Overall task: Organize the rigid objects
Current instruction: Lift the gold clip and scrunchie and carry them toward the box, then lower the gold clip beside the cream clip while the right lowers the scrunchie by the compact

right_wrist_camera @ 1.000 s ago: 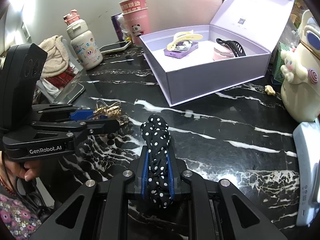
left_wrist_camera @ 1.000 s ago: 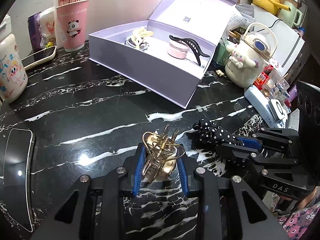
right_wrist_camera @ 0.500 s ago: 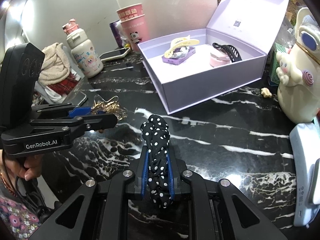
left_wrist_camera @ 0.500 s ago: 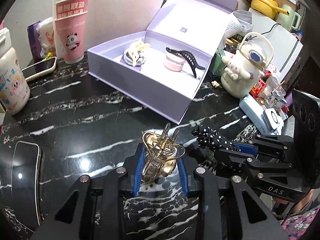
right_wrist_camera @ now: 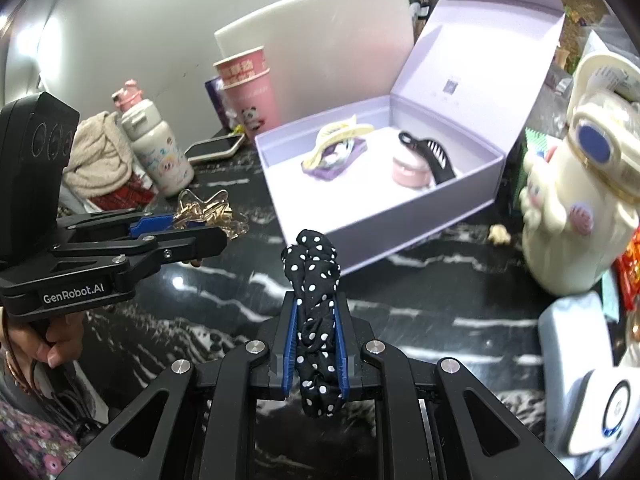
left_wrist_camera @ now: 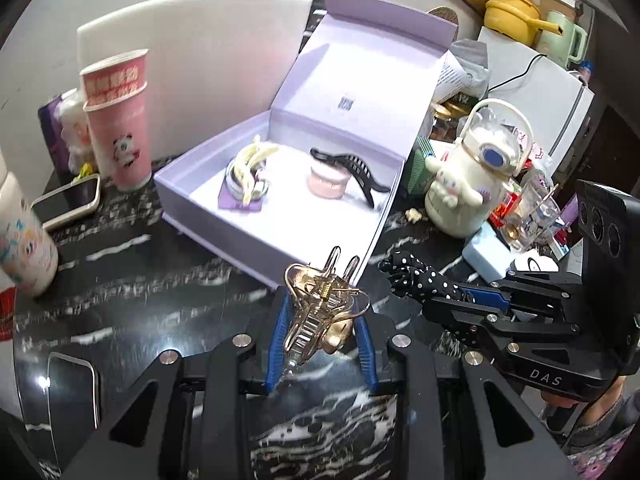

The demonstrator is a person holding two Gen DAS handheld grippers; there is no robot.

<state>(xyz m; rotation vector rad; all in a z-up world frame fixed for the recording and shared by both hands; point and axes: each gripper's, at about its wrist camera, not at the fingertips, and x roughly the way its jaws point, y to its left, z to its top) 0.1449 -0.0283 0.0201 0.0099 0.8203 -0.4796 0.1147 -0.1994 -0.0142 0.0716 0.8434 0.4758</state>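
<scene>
The gold clip (left_wrist_camera: 320,312) is clamped in the left gripper (left_wrist_camera: 322,336), and the dotted scrunchie (right_wrist_camera: 314,320) is pinched in the right gripper (right_wrist_camera: 316,344). Both have been lifted off the counter (left_wrist_camera: 132,280) and carried closer to the open lilac box (left_wrist_camera: 280,240) than a second ago, now just before its near wall. Delivery is judged close; only release inside, beside the black clip (left_wrist_camera: 352,168), remains.

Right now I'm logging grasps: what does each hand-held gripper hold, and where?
Left hand-held gripper pinches the gold claw clip across its body; right hand-held gripper clamps the polka-dot scrunchie around its middle.
</scene>
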